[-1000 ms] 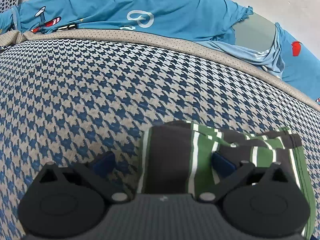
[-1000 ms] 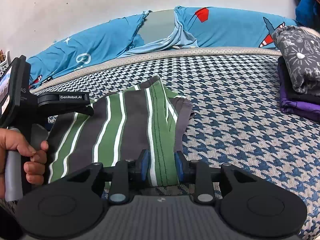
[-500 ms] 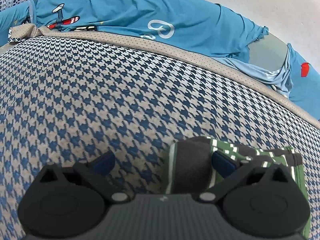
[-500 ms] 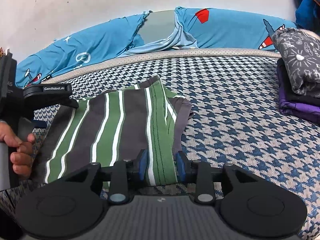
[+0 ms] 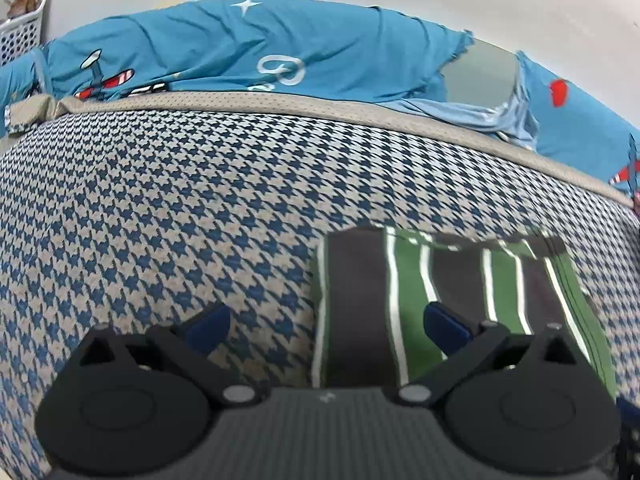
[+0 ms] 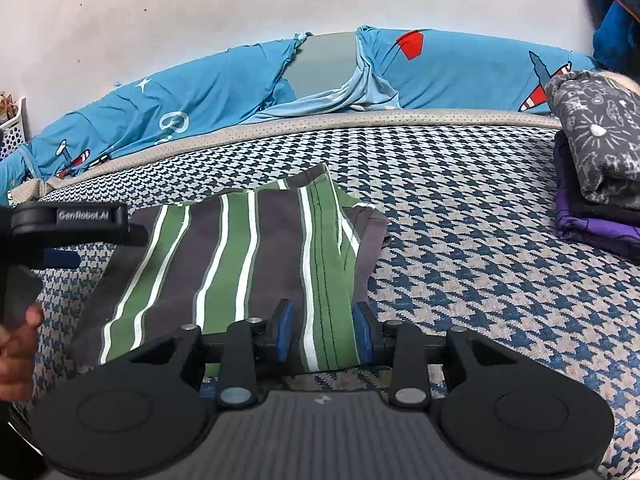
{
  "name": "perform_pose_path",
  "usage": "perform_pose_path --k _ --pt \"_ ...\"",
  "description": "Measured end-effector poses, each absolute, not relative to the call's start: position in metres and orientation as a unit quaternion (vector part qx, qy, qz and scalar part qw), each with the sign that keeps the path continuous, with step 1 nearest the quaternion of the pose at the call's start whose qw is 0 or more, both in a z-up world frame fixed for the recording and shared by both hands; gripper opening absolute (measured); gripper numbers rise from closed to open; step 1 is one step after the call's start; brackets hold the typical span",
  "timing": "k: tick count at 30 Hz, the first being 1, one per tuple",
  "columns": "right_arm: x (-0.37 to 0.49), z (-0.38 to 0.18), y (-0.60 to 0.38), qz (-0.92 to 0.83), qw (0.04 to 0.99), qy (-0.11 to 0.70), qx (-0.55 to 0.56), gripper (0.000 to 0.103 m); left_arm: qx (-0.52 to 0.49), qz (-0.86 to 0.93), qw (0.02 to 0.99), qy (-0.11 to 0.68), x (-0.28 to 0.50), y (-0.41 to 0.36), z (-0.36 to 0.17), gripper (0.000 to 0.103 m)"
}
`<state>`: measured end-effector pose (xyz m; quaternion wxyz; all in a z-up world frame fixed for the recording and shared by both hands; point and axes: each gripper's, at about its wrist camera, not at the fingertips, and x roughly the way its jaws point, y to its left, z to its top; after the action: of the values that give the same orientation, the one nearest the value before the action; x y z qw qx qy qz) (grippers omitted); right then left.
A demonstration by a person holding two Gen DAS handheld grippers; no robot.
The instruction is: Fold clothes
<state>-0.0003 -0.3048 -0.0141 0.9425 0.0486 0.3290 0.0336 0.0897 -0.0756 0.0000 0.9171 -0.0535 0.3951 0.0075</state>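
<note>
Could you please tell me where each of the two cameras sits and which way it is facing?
Left wrist: sits on the left gripper, low over the houndstooth bed, facing the wall; its open fingers show.
Right wrist: sits on the right gripper, facing the same wall; shows its fingers around the striped garment, plus the person's hand.
Shared: striped garment, bed, blue sheet.

Bed surface (image 6: 460, 280): blue-and-beige houndstooth cover, beige dotted border band (image 6: 320, 126) along far edge. Beyond border: blue bedsheet (image 5: 320, 52) printed with aeroplanes and stars, rumpled against wall, grey patch (image 6: 324, 56) exposed between its folds. Wall (image 6: 240, 8): plain white, scuffed. White perforated basket (image 5: 20, 36) at far left corner. Lighting even.
</note>
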Motion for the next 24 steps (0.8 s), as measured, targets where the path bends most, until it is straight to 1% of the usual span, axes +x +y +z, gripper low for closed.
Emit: perform_pose_path --k 12,19,24 --pt "-0.001 -0.015 -0.309 0.028 0.942 0.332 0.044 0.033 -0.036 -0.006 0.916 0.399 0.054 -0.09 0.0 0.103" --pt "-0.001 -0.016 -0.31 0.027 0.942 0.331 0.043 0.038 -0.032 -0.011 0.914 0.405 0.039 -0.093 0.0 0.103" --pt "-0.002 -0.016 -0.311 0.028 0.943 0.327 0.044 0.038 -0.024 -0.013 0.912 0.408 0.03 -0.095 -0.001 0.103"
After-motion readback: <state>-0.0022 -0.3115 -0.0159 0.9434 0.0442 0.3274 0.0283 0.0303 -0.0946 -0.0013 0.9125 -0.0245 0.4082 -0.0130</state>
